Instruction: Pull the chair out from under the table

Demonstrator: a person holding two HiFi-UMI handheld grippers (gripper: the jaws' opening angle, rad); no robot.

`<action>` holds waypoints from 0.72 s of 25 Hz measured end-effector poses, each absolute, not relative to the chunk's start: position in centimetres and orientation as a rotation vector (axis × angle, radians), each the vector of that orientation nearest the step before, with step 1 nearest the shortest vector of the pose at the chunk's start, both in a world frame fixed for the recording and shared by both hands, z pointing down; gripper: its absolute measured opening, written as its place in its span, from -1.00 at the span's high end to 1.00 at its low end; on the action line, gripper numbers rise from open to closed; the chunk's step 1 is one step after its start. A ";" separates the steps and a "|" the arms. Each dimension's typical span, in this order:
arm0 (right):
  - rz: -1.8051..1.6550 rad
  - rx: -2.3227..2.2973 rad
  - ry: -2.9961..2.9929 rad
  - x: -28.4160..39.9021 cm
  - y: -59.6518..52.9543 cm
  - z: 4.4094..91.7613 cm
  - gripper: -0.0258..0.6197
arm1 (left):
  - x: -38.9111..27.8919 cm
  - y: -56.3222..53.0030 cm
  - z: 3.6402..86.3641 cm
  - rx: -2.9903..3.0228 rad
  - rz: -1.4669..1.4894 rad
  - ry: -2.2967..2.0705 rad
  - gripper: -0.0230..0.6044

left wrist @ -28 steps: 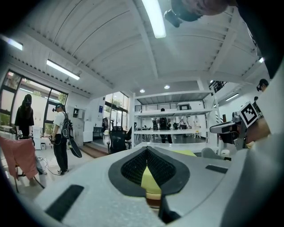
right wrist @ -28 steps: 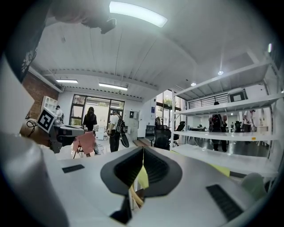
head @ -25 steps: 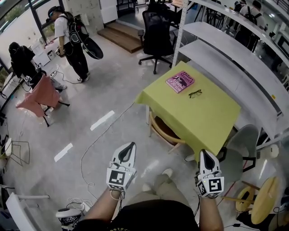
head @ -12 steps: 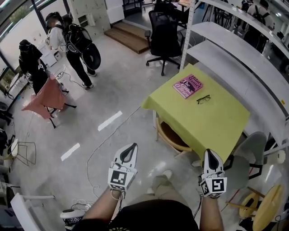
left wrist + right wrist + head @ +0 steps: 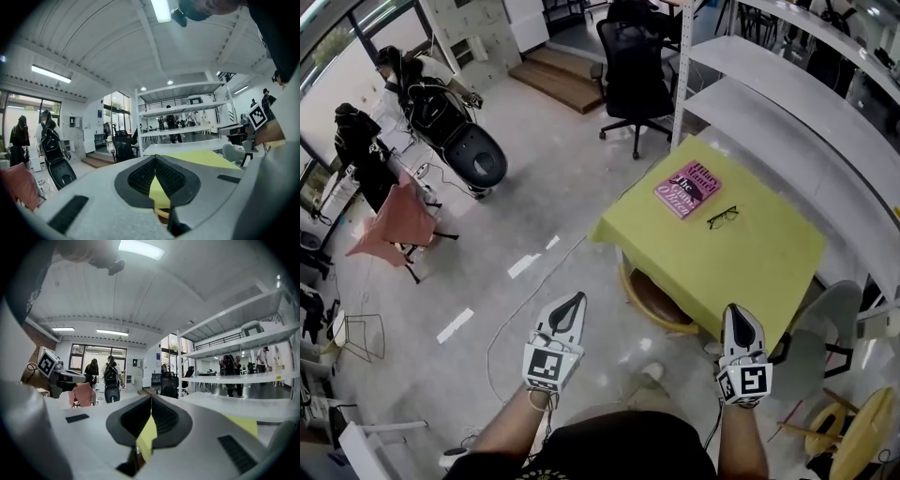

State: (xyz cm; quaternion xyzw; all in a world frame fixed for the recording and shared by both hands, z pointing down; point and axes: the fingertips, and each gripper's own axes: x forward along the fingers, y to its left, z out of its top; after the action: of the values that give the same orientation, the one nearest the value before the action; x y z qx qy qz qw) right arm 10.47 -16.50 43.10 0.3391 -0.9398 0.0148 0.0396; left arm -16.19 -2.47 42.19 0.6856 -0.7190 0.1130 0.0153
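Observation:
A wooden chair (image 5: 654,302) is tucked under the table (image 5: 741,267), which has a yellow-green cloth; only the chair's curved back and brown seat show at the near left edge. My left gripper (image 5: 574,300) hangs shut over the floor, to the left of the chair and apart from it. Shut as well, my right gripper (image 5: 735,311) sits over the table's near corner. Nothing is held by either one. In the left gripper view the cloth (image 5: 206,157) lies ahead, with a bit of the chair (image 5: 162,214) low between the jaws.
A pink book (image 5: 687,188) and black glasses (image 5: 722,217) lie on the table. White shelving (image 5: 806,112) runs behind it. A black office chair (image 5: 630,70) stands beyond, a grey chair (image 5: 825,323) at the right. A cable (image 5: 520,300) crosses the floor. People stand at the far left.
Both grippers and the view have moved forward toward the table; the chair now lies closer, between the two grippers. Both stay shut. The person with the backpack at the far left has bent over.

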 end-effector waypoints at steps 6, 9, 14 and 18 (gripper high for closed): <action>0.035 1.042 -2.883 10.2 -20.5 43.2 0.89 | -16.1 -8.0 42.1 2.170 0.356 -2.205 0.90; 0.046 1.045 -2.882 10.2 -22.2 43.7 0.89 | -15.8 -10.2 41.8 2.199 0.353 -2.199 0.90; 0.055 1.071 -2.871 10.6 -23.6 43.6 0.89 | -16.1 -12.1 42.2 2.203 0.362 -2.177 0.90; 0.052 1.097 -2.844 11.1 -24.2 43.6 0.89 | -16.6 -13.4 42.5 2.209 0.370 -2.142 0.90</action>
State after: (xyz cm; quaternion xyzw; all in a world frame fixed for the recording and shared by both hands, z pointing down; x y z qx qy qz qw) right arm 11.09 -24.21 43.64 0.3595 -0.9318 0.0171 0.0463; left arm -16.64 -13.42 42.50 0.7126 -0.6910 0.1193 0.0212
